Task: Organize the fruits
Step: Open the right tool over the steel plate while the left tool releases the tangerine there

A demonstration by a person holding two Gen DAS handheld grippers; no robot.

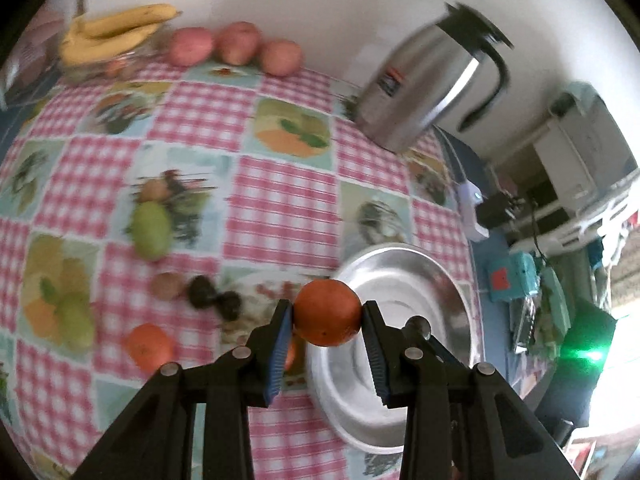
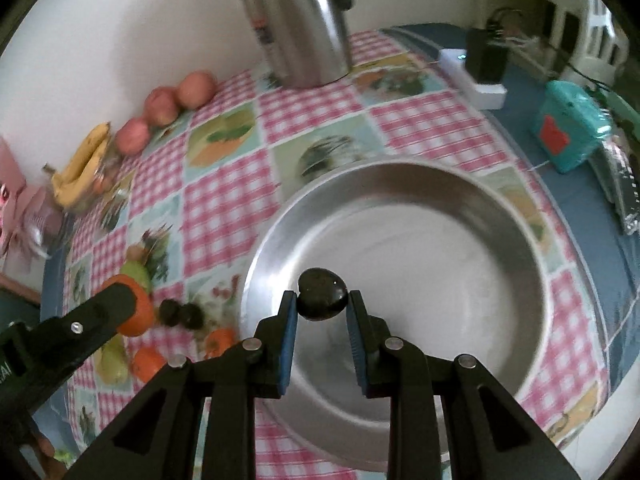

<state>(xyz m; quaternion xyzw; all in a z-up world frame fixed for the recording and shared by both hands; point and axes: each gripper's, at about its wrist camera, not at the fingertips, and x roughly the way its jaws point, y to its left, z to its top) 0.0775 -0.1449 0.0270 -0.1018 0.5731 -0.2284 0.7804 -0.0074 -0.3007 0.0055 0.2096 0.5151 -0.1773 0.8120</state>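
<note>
My left gripper [image 1: 328,314] is shut on an orange [image 1: 327,312] and holds it above the left rim of the metal bowl [image 1: 448,280]. My right gripper [image 2: 322,300] is shut on a dark round fruit [image 2: 322,300] and holds it over the inside of the same bowl [image 2: 520,216]. The left gripper with its orange [image 2: 138,312] shows at the left of the right wrist view. On the checked tablecloth lie another orange [image 1: 149,346], a green pear [image 1: 150,230], a kiwi [image 1: 166,285] and two dark fruits [image 1: 214,298].
Three red apples [image 1: 236,46] and a bunch of bananas [image 1: 112,32] on a glass container lie along the far wall. A steel thermos jug [image 1: 424,80] stands at the back right. A white charger [image 2: 476,80] and a teal box [image 2: 572,128] sit by the table's right edge.
</note>
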